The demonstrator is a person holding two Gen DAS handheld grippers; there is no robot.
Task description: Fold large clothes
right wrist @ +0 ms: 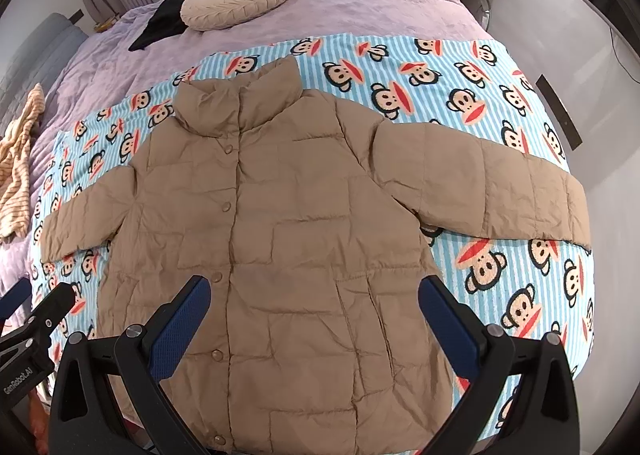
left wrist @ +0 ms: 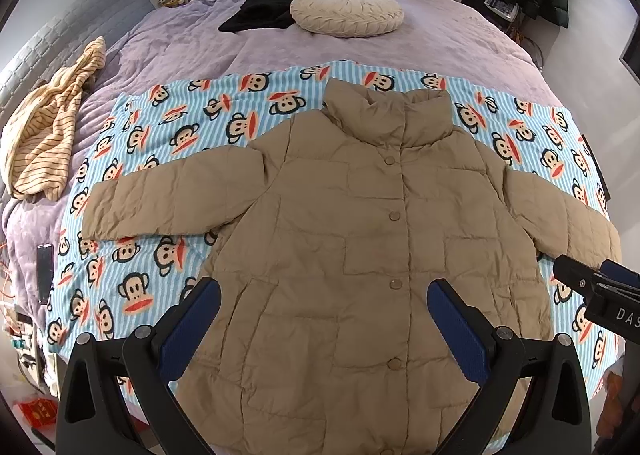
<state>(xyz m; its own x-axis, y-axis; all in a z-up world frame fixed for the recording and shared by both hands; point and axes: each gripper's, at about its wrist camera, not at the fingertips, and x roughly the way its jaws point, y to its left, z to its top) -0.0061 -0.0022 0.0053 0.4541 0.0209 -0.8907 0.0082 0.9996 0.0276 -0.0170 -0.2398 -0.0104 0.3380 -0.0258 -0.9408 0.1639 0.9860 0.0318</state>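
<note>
Tan puffer jacket lies flat, front up and snapped shut, sleeves spread out, on a monkey-print blanket over the purple bed. Left gripper and right gripper both hover over its hem, jaws wide, holding nothing. A round cream cushion sits further up the bed.

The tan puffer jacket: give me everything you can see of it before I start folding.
The tan puffer jacket is quilted and looks like padded nylon, with a stand-up collar and a row of round snaps down the closed front. It lies flat, front up, collar away from the cameras, both sleeves spread out sideways, on the monkey-print blanket that covers the bed. Nothing holds it; both pairs of jaws are open above its hem.
</note>
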